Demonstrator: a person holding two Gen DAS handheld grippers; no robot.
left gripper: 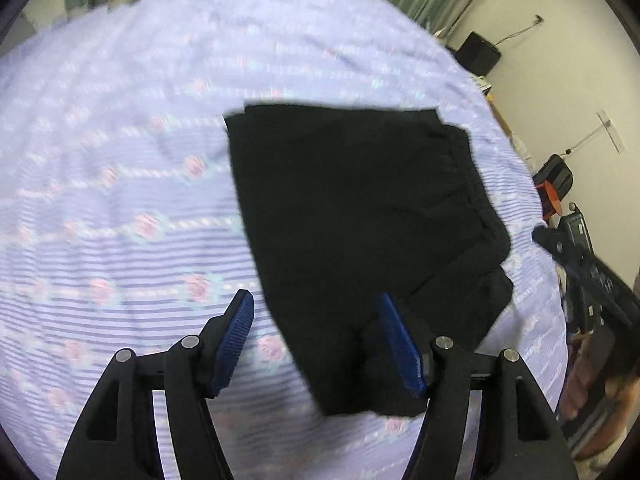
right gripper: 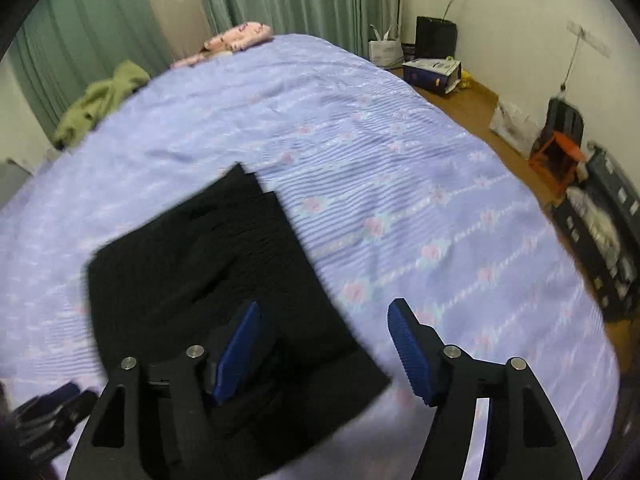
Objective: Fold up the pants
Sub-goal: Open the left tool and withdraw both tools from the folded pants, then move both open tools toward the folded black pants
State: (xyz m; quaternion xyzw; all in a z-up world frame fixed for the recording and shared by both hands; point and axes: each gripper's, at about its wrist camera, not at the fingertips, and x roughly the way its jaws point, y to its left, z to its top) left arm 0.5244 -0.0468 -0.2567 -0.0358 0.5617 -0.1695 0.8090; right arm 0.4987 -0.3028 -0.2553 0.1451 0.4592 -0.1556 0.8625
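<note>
From where I sit, the black pants [left gripper: 360, 220] lie flat on the lilac bedspread [left gripper: 120, 180] as a compact, roughly rectangular bundle, near the side of the bed closest to me. I read them as already folded at least once: one layer steps back from another along the far edge, and in the left wrist view a second layer shows at the right-hand corner. My left gripper [left gripper: 318, 338] hangs over the near left part of the bundle with its fingers apart and nothing between them; one blue pad is over the sheet, the other over the cloth. My right gripper [right gripper: 324, 344] sits over the near right corner, fingers likewise spread and empty, straddling the pants' edge. Both views are smeared, so I cannot tell whether either pad touches the fabric. My judgement is that the task is well along, perhaps finished; what may remain is one more fold to halve the bundle, or a tidying of the offset layers.
</note>
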